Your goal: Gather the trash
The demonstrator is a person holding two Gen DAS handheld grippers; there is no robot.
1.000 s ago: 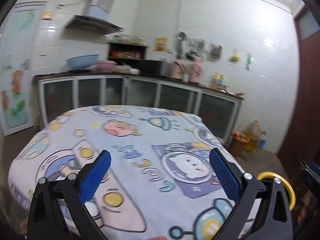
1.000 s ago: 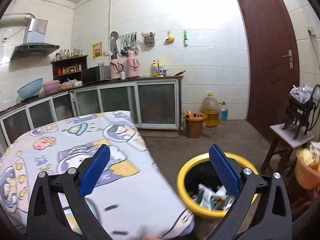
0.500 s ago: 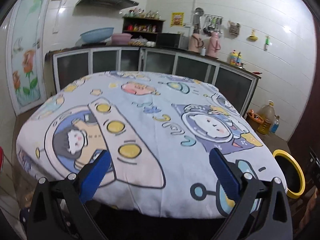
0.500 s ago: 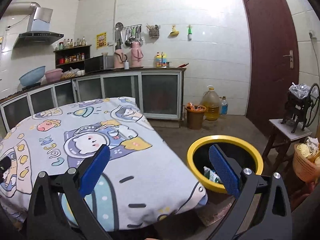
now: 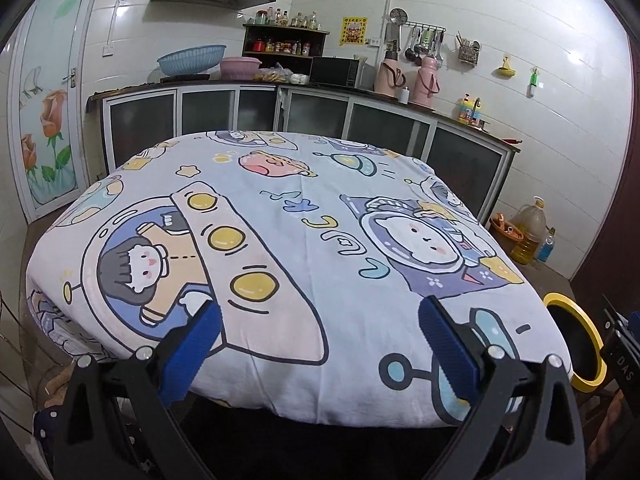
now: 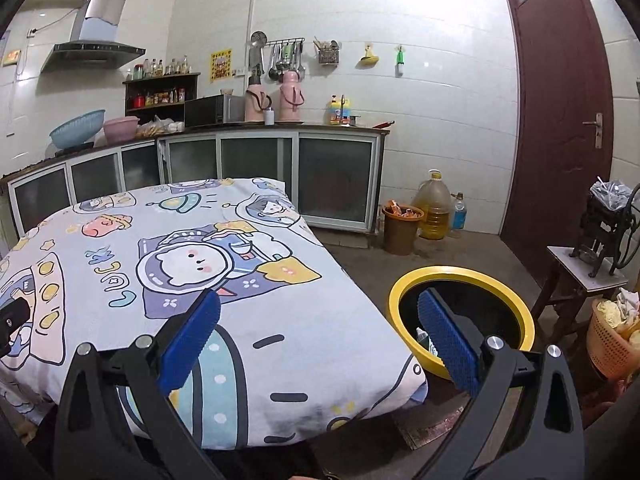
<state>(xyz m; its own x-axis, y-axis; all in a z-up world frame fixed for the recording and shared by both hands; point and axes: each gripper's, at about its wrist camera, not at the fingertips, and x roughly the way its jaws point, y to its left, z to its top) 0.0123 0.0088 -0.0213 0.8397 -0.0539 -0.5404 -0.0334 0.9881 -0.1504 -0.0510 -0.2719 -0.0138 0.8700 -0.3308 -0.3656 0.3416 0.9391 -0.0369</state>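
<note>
The yellow-rimmed bin (image 6: 460, 312) stands upright on the floor just beside the table's right corner, mouth facing up, a few wrappers (image 6: 423, 338) showing inside. The left gripper (image 5: 318, 350) hangs over the near edge of the cartoon cloth (image 5: 280, 240), fingers spread wide and empty. The right gripper (image 6: 319, 334), likewise wide apart and holding nothing, spans the cloth's corner and the bin. Only the right view shows the brown door (image 6: 560, 120), stool (image 6: 576, 280) and brown bucket (image 6: 401, 228); the left view cuts the bin to a sliver.
</note>
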